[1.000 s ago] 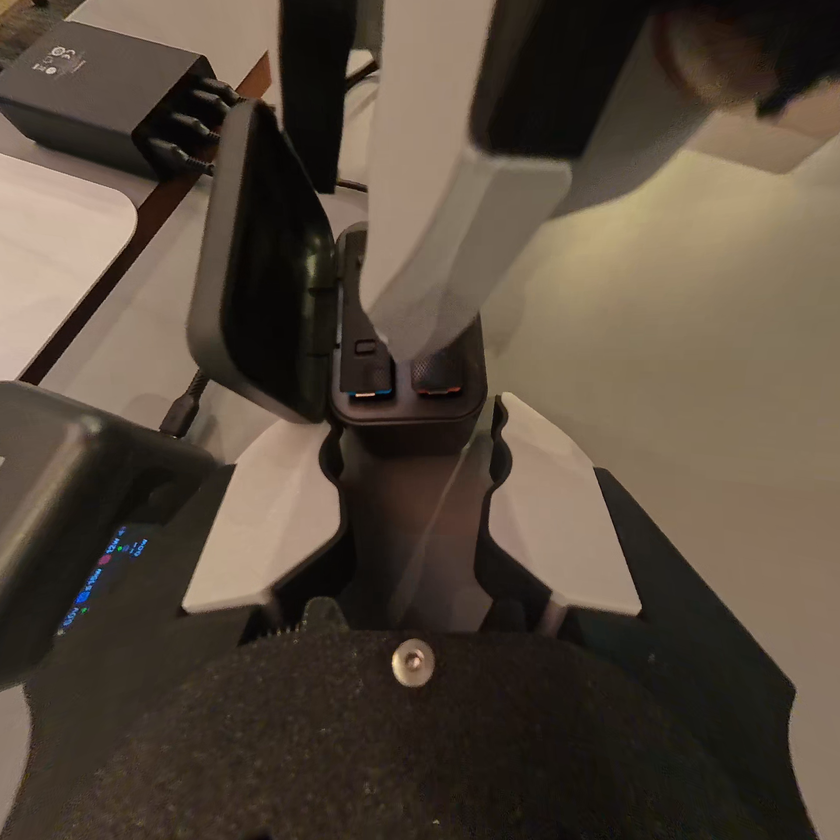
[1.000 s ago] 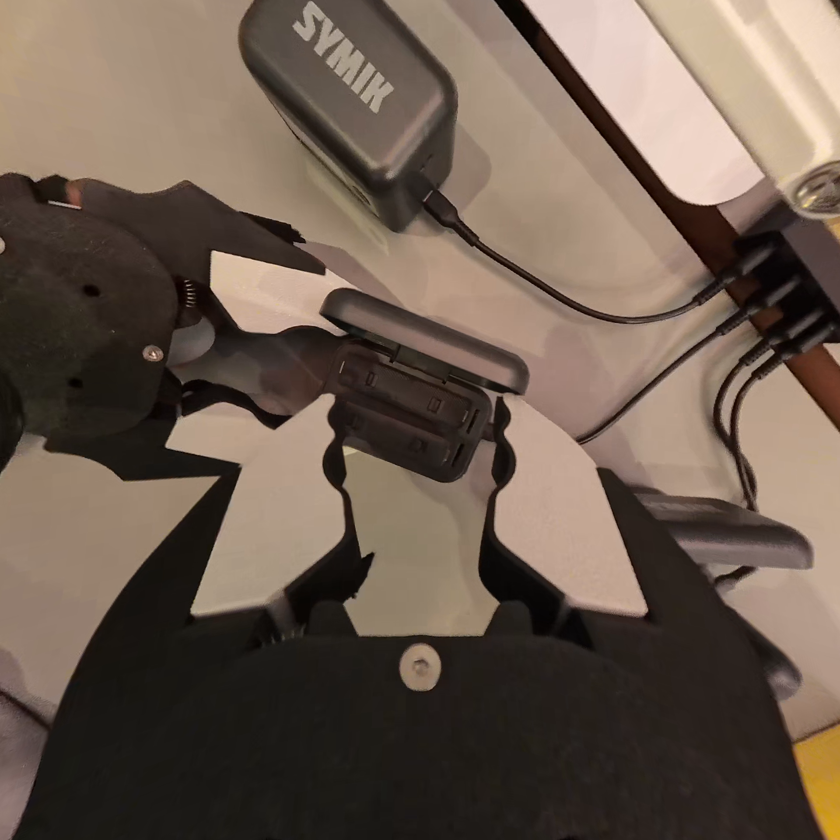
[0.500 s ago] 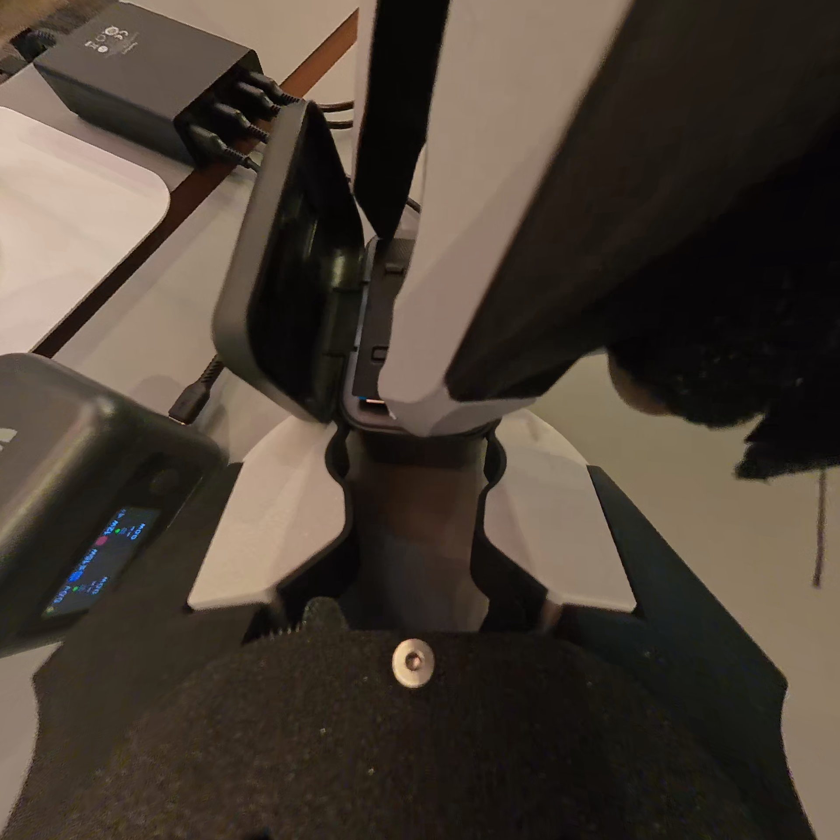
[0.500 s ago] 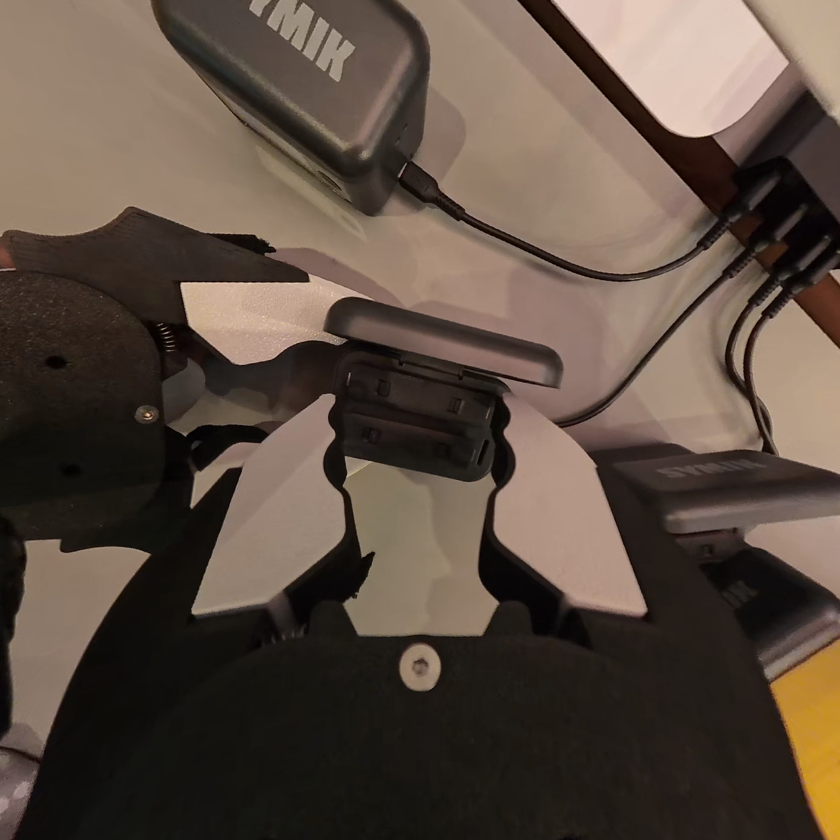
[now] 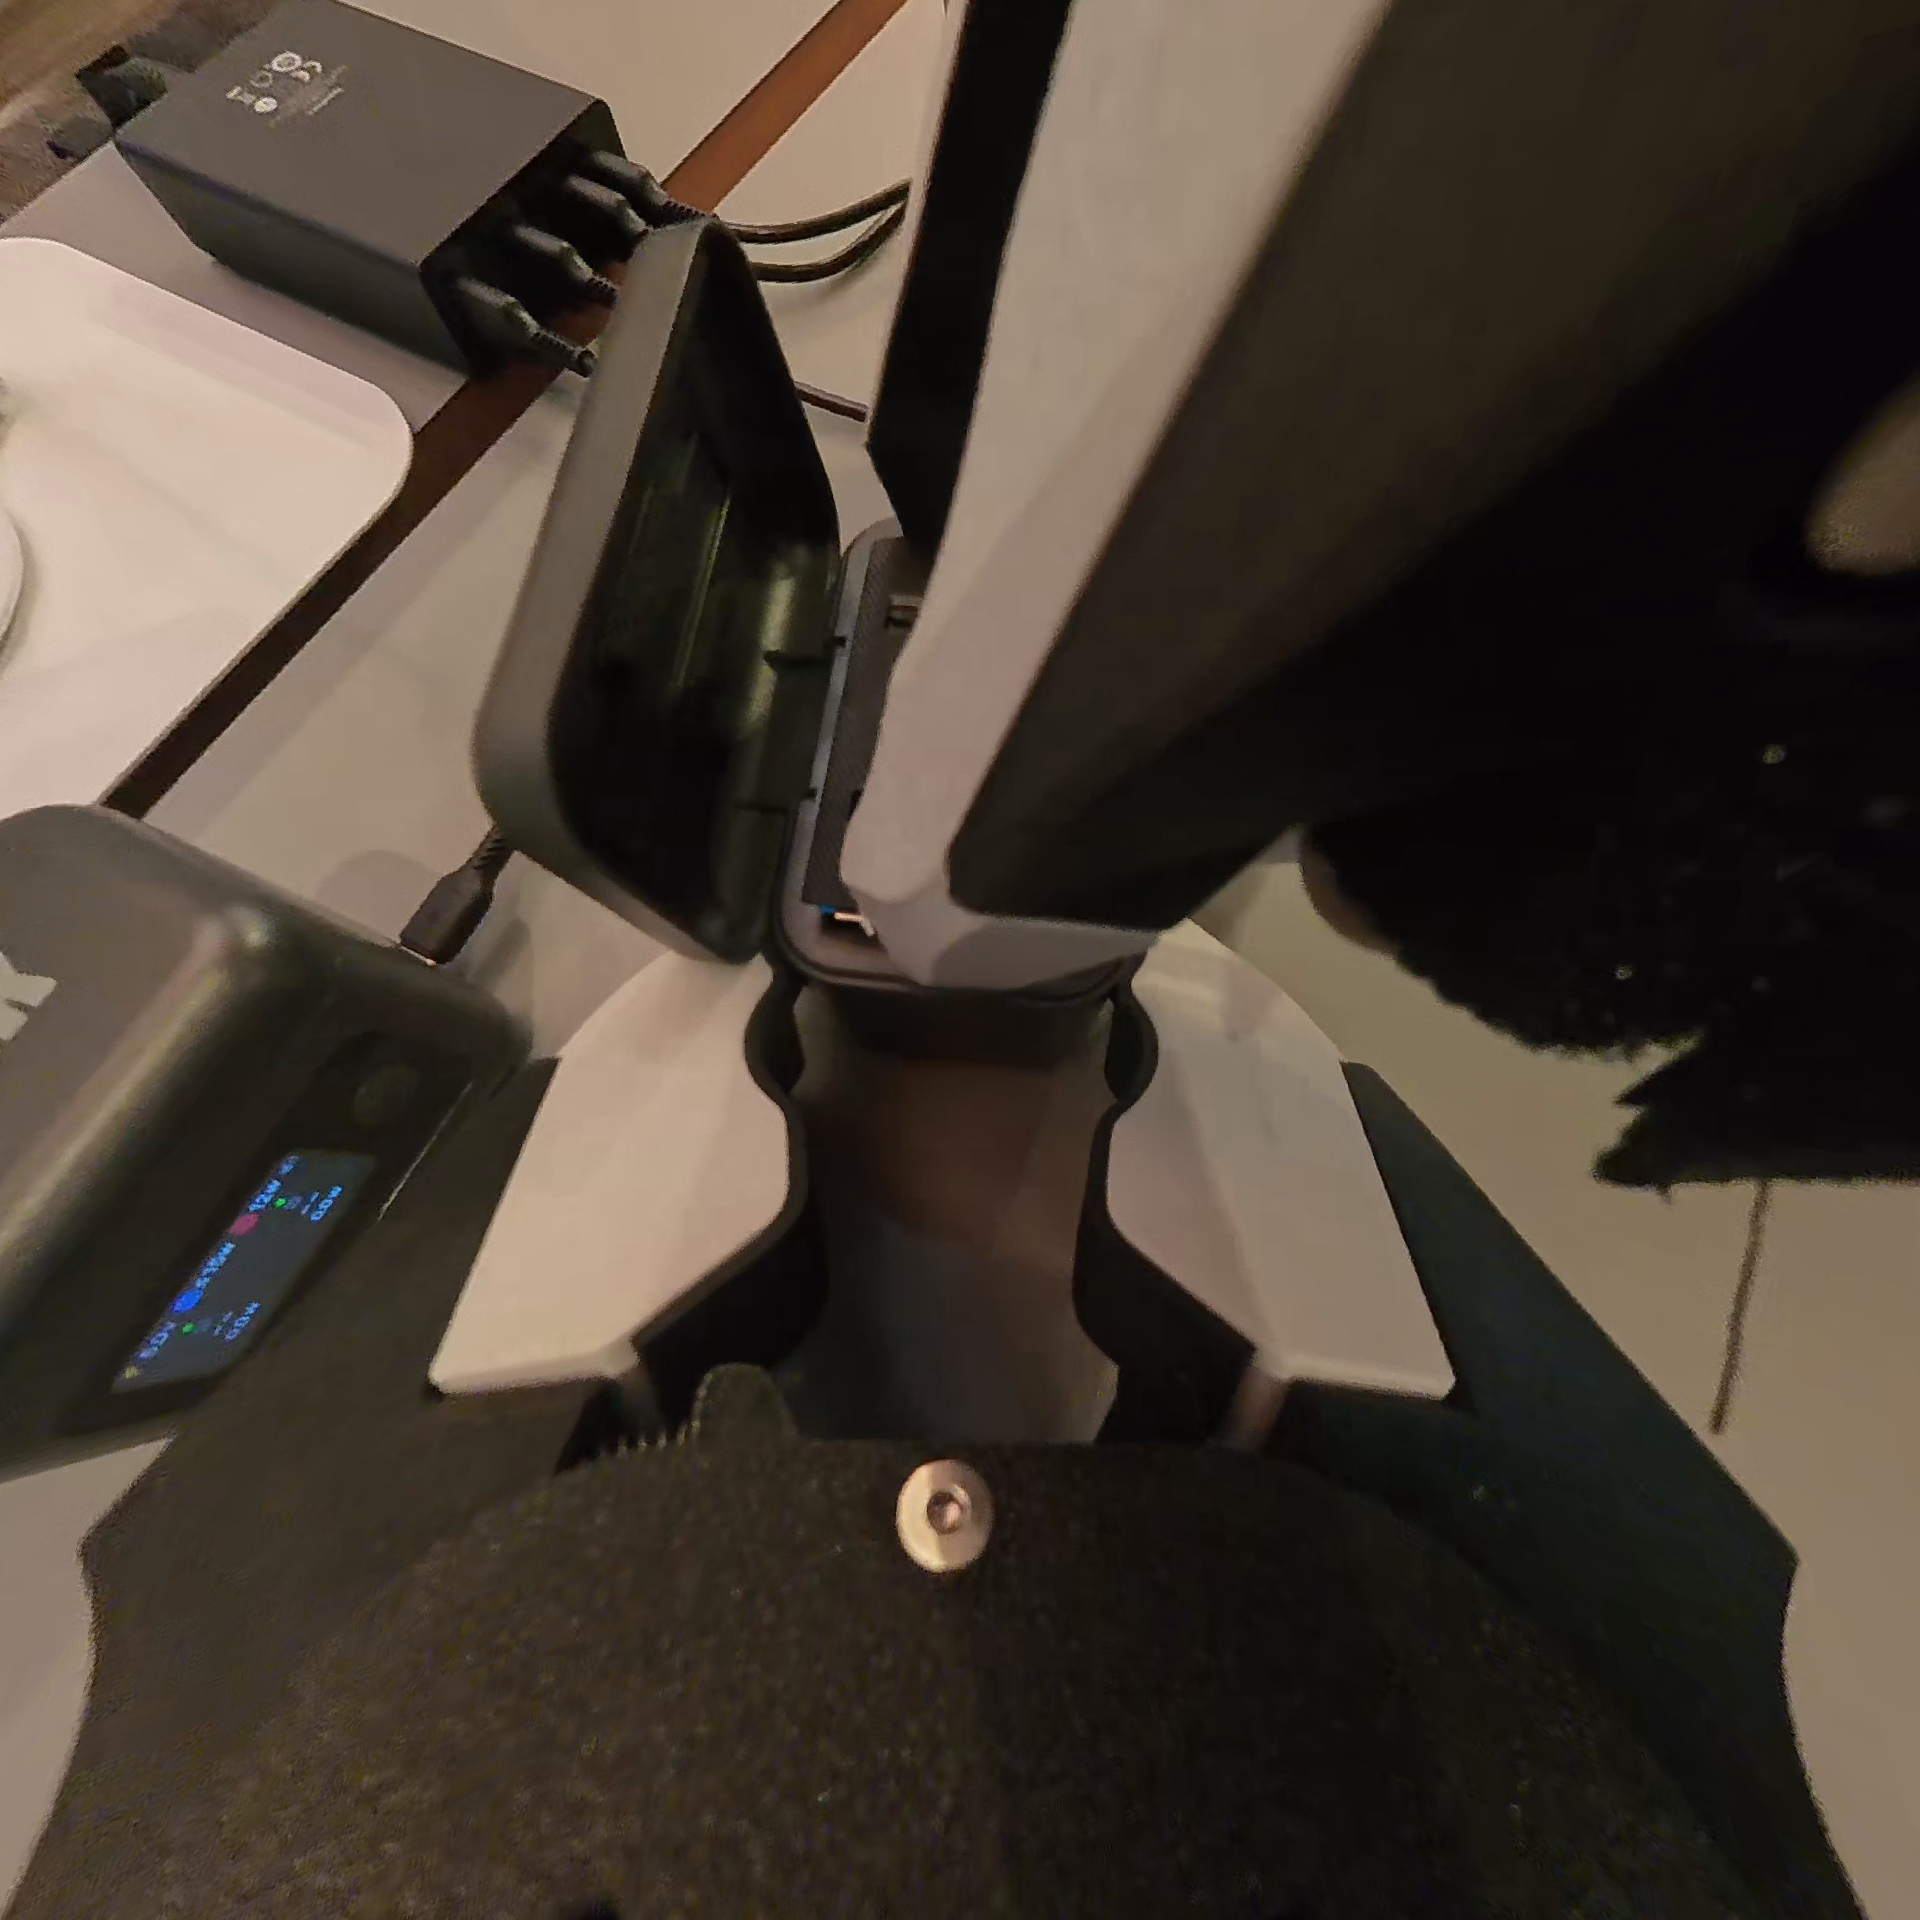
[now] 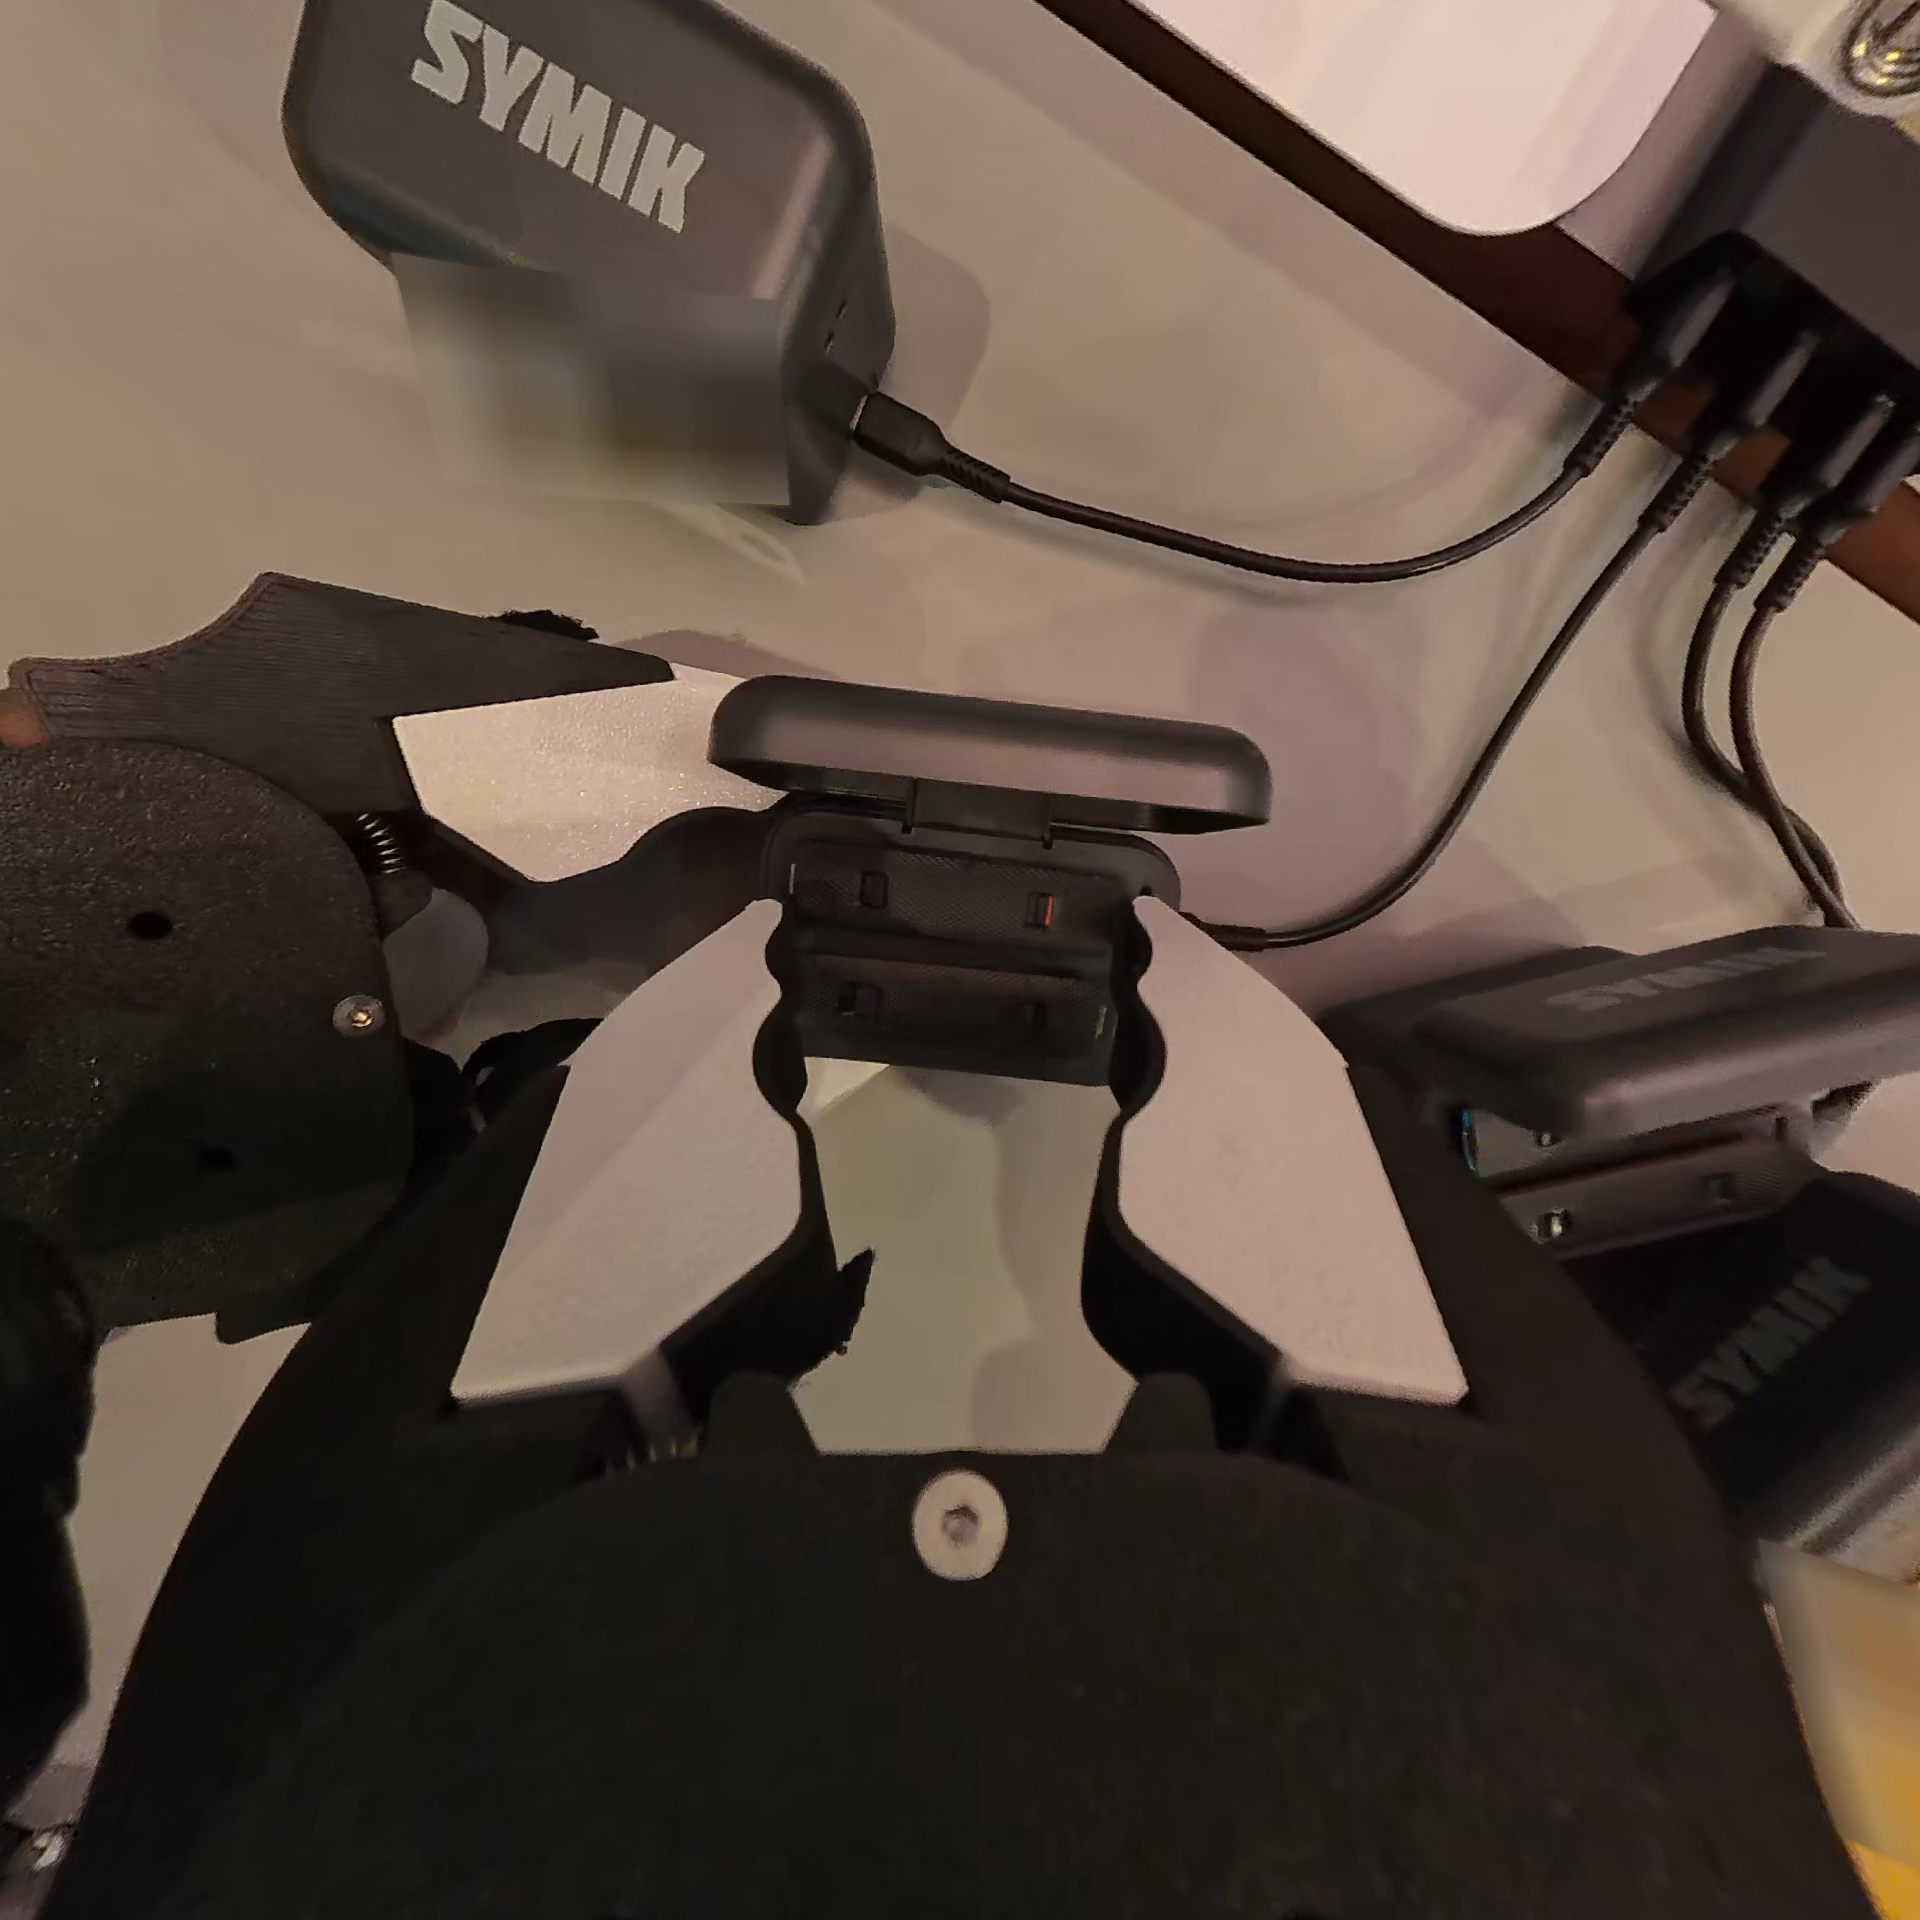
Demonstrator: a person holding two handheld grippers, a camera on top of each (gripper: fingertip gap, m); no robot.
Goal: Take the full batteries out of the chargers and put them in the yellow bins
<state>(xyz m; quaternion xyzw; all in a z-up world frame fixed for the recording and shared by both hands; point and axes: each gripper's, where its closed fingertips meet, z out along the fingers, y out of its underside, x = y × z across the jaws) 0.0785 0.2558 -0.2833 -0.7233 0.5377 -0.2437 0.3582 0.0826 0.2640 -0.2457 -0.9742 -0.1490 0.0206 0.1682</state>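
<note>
A dark charger stands on the pale table with its lid flipped open. Two black batteries sit in its slots. My left gripper is shut on the charger's near end and shows at the left of the right wrist view. My right gripper is open, its tips flanking the battery tops. In the left wrist view it comes down from above and hides most of the slots. A corner of a yellow bin shows at the bottom right.
A closed charger lies behind, with a cable to a black power hub. Another charger with its lid raised stands close on the right. In the left wrist view a charger with a lit display is at the left.
My right gripper has come down onto the open charger's top and now covers the batteries in the left wrist view. The left gripper still holds the charger.
</note>
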